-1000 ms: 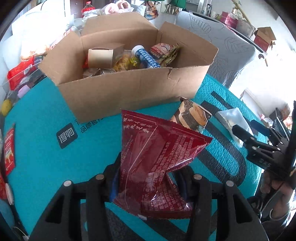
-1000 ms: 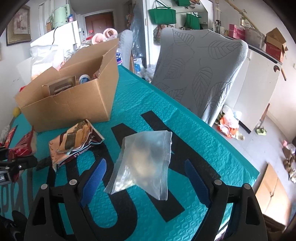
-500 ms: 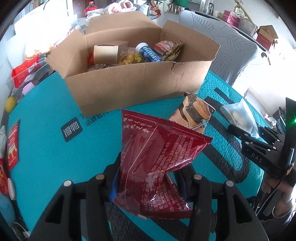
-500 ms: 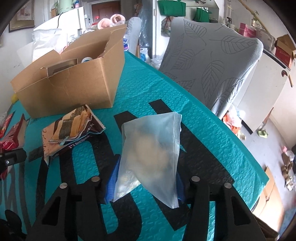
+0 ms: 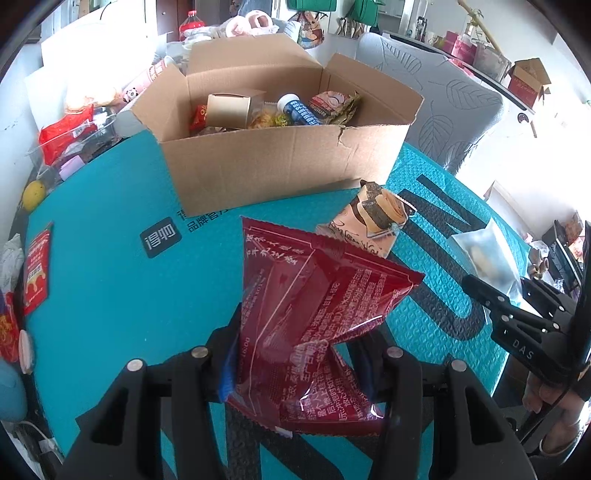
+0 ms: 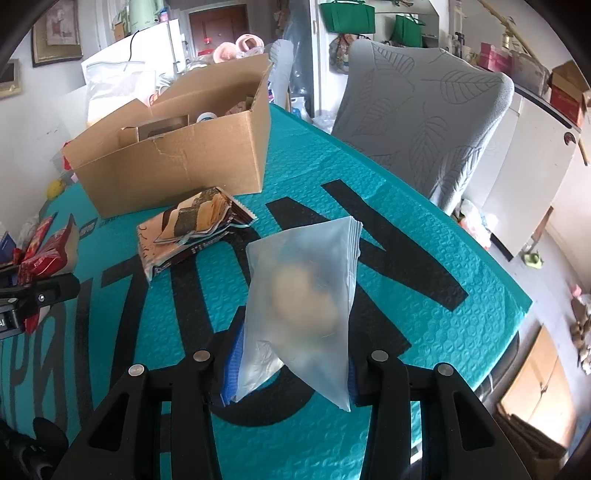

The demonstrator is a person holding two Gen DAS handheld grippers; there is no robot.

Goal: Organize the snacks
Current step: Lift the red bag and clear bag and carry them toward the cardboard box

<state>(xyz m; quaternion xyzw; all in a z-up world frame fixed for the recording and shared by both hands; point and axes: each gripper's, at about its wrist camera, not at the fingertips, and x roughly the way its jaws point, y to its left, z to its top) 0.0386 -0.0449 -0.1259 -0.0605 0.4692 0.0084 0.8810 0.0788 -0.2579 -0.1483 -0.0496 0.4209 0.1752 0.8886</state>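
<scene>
A lived-in room in someone's home.
A gray chair cover with leaves (image 6: 424,122) stands by the teal table mat (image 6: 314,173). Green bags (image 6: 347,16) hang on the wall, a framed picture (image 6: 55,37) too, and maybe a white fridge (image 6: 147,44).

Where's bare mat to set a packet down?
Free: teal mat between cardboard box, red sachet and left gripper; also mat between wafer pack and chair. Crowded: inside the box and the mat's left edge.
</scene>
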